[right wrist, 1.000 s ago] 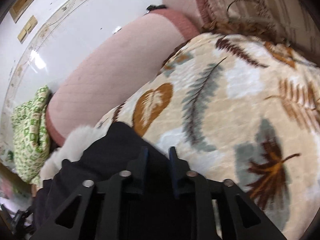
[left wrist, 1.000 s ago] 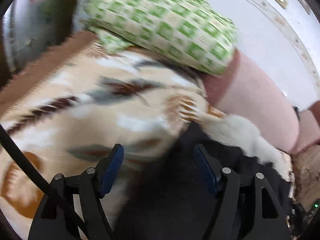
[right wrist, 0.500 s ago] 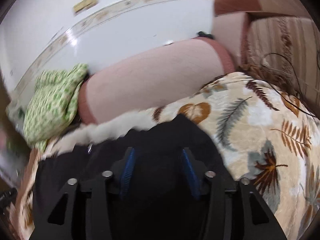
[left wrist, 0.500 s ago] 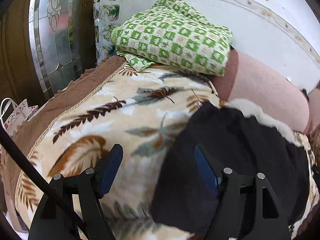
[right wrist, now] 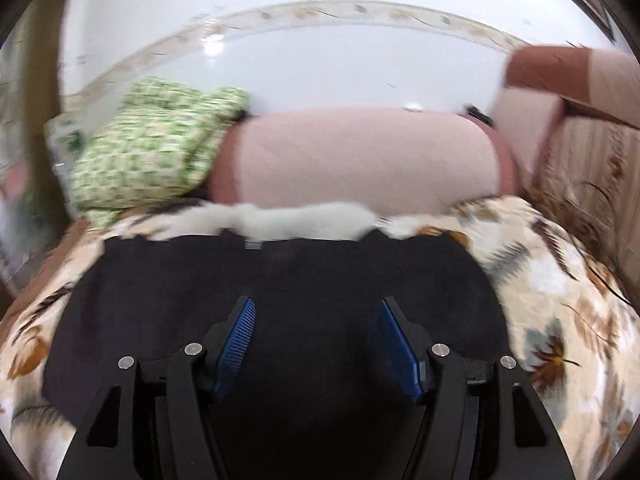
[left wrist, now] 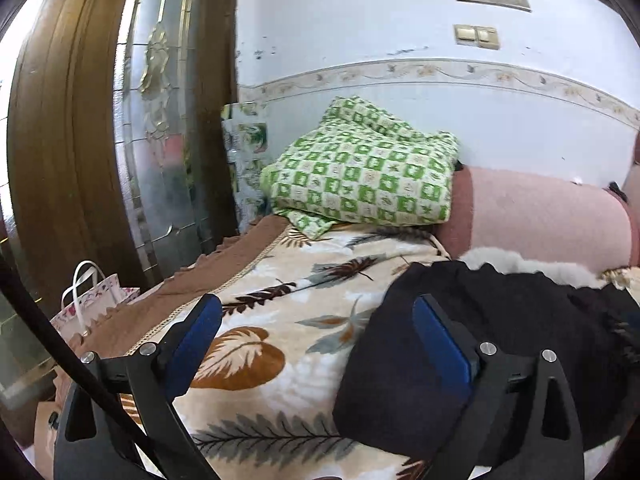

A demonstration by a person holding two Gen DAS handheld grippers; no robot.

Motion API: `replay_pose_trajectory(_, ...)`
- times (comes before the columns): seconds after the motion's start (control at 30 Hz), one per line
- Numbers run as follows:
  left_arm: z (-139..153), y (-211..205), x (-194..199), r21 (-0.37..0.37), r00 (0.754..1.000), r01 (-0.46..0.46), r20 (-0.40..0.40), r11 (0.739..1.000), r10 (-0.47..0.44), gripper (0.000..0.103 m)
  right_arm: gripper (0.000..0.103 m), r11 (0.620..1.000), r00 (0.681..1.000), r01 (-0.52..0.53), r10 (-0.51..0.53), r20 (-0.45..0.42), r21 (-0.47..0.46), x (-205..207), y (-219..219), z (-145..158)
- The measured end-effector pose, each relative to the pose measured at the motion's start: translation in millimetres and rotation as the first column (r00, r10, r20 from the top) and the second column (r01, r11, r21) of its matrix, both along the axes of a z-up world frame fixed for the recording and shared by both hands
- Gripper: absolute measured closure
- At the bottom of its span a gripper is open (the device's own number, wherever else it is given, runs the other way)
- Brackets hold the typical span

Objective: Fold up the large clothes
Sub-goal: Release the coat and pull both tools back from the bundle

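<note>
A large black garment [right wrist: 288, 280] with a white fur trim [right wrist: 304, 218] lies folded flat on a leaf-patterned blanket [right wrist: 560, 280]. It also shows at the right of the left wrist view [left wrist: 460, 320], with the trim [left wrist: 532, 266] at its far edge. My right gripper [right wrist: 316, 312] is open and empty, held above the middle of the garment. My left gripper [left wrist: 316, 316] is open and empty, above the garment's left edge and the blanket [left wrist: 260, 320].
A green checked folded cloth [left wrist: 360, 176] lies at the far end beside a pink bolster [left wrist: 540, 212] against the white wall. A wooden door [left wrist: 60, 140] and a paper bag [left wrist: 92, 296] stand at the left. A brown cushion [right wrist: 580, 80] is at the right.
My right gripper opened and let go of the black garment. Both grippers drew back and up from it, so the whole garment now lies in view.
</note>
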State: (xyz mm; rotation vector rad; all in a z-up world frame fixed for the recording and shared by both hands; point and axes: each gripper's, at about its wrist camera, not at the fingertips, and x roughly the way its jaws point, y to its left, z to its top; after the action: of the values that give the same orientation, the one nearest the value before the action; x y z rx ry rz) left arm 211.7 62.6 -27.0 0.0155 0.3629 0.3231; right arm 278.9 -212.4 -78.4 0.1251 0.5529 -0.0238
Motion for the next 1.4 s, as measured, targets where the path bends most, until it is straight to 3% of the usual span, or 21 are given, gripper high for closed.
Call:
replay_pose_trajectory(0.1,-3,-4,-3,0.012,1.0,0.016,0.011,1.0,-0.016,0.007,0.034,0.996,0.988,-0.083,0.086,-0.131,0.026,25,24,-29)
replay_pose_trajectory(0.13,-4,-3,-2,0.011,1.0,0.017,0.012,1.0,-0.017,0.007,0.032,0.997,0.986,-0.077,0.072,-0.152,-0.028,32,33,-39)
replay_pose_trajectory(0.2,-5,-3,-4,-0.001,0.999,0.031,0.012,1.0,-0.031,0.007,0.032,0.996,0.995,-0.027,0.019,-0.094,-0.089,30,40,-35)
replay_pose_trajectory(0.37,-21,-5,15,-0.033,0.997,0.048,-0.051,0.998,-0.049,0.007,0.033,0.997,0.998,-0.069,0.068,-0.013,-0.024,33,61,3)
replay_pose_trajectory(0.47,-29,-9,26,-0.037,0.994,0.06,-0.094,0.998,-0.063,0.007,0.031,0.994,0.979,-0.111,0.113,-0.167,0.022,71,85,-20)
replay_pose_trajectory(0.5,-31,-10,27,-0.029,0.993,0.063,-0.1,0.998,-0.066,0.007,0.029,0.996,0.977,-0.092,0.088,-0.195,-0.013,84,91,-31)
replay_pose_trajectory(0.57,-32,-12,26,-0.024,0.99,0.09,-0.108,0.996,-0.092,0.007,0.024,0.995,0.978,-0.086,0.074,-0.193,-0.051,90,96,-35)
replay_pose_trajectory(0.63,-32,-14,24,-0.053,0.984,0.136,-0.113,0.989,-0.141,0.007,0.024,0.996,0.976,-0.083,0.076,-0.203,-0.027,89,89,-31)
replay_pose_trajectory(0.77,-31,-16,19,-0.118,0.969,0.208,-0.108,0.971,-0.22,0.007,0.024,0.997,0.982,-0.073,0.075,-0.172,0.02,49,69,-12)
replay_pose_trajectory(0.9,-32,-29,13,-0.103,0.955,0.261,-0.12,0.96,-0.272,0.007,0.024,0.998,0.985,-0.054,0.055,-0.163,0.012,-16,47,-1)
replay_pose_trajectory(1.0,-32,-39,4,-0.101,0.944,0.293,-0.125,0.951,-0.304,0.007,0.022,0.998,0.983,0.005,0.007,-0.184,0.06,-63,19,-7)
replay_pose_trajectory(1.13,-27,-53,-18,-0.124,0.928,0.343,-0.108,0.931,-0.357,0.007,0.021,0.992,0.974,0.113,-0.099,-0.205,0.055,-111,-6,-21)
replay_pose_trajectory(1.23,-25,-62,-36,-0.128,0.919,0.368,-0.1,0.921,-0.381,0.007,0.021,0.986,0.964,0.157,-0.14,-0.226,0.059,-132,-17,-27)
replay_pose_trajectory(1.4,-31,-72,-65,-0.165,0.896,0.407,-0.118,0.899,-0.427,0.007,0.02,0.975,0.96,0.22,-0.215,-0.181,0.008,-162,-23,-28)
